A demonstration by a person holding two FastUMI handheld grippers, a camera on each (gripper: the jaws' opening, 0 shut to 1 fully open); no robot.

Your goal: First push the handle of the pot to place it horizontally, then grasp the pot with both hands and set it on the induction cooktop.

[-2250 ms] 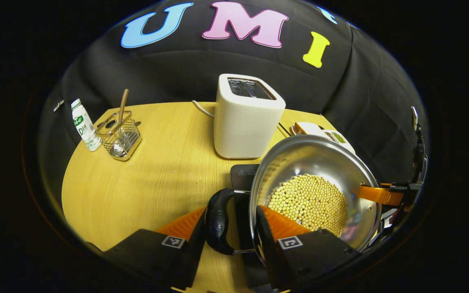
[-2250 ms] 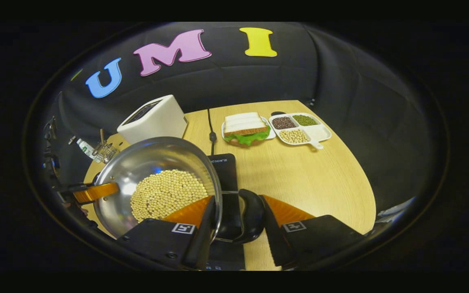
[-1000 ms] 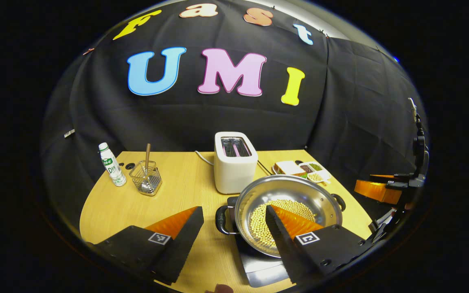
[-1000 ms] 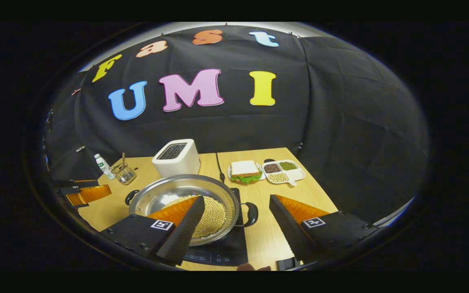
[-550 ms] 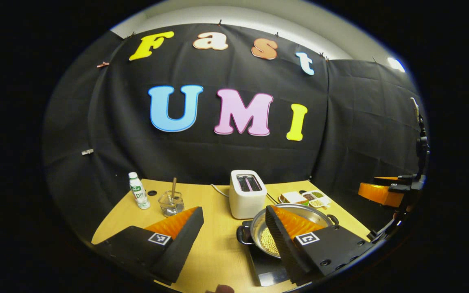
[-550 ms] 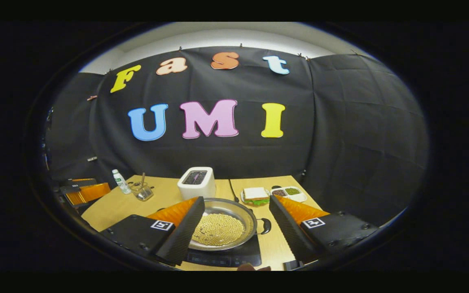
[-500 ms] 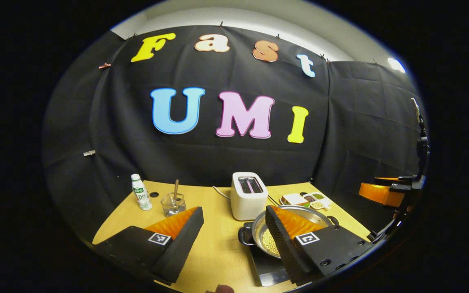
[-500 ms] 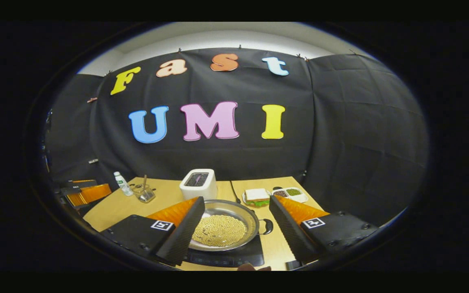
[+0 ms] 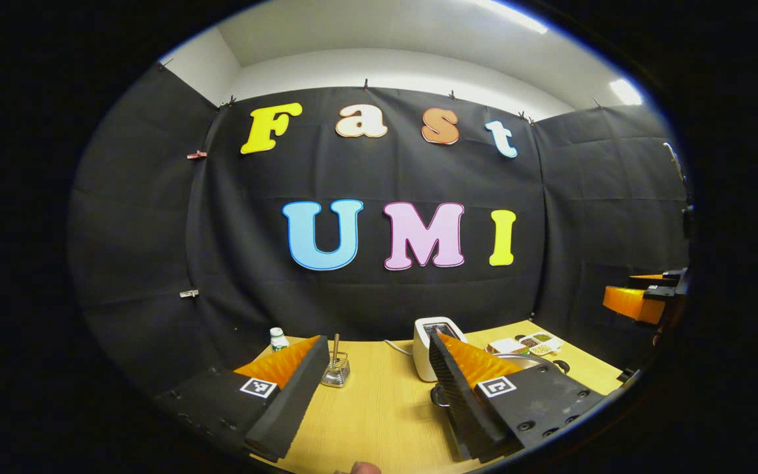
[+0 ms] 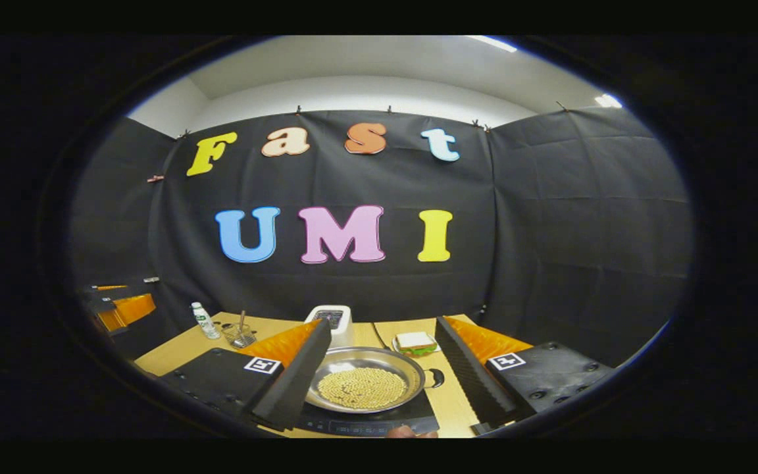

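We see the pot (image 10: pixel 366 385) sitting on the induction cooktop (image 10: pixel 379 421), near the front edge of the desk (image 10: pixel 175 352). It is a wide, shallow steel pan, and its bottom is covered with pale round beans (image 10: pixel 360 388). One dark side handle (image 10: pixel 436 378) sticks out level on the pot's right in the right gripper view; we cannot make out the opposite handle there, since a finger covers that side.

Neither pair of tongs touches the pot. The right tongs (image 10: pixel 382 375) stand wide apart, with nothing between the fingers, and the pot shows through the gap beyond them. The left tongs (image 9: pixel 379 385) are also spread wide and grip nothing. In the left gripper view the pot (image 9: pixel 529 361) shows as a sliver of rim past the right-hand finger, and the far-off right tongs (image 9: pixel 635 303) appear at the right edge. In the right gripper view the left tongs (image 10: pixel 119 308) appear at the left edge, well apart from the pot.

Behind the pot stands a white toaster (image 10: pixel 330 324), with a cord (image 10: pixel 379 336) running along the desk beside it. To its right lies a sandwich on a plate (image 10: pixel 416 342). In the left gripper view a divided tray of grains (image 9: pixel 537 343) sits beyond the pot. At the desk's left end stand a small bottle (image 10: pixel 203 320) and a wire holder (image 10: pixel 239 336) with a utensil upright in it.
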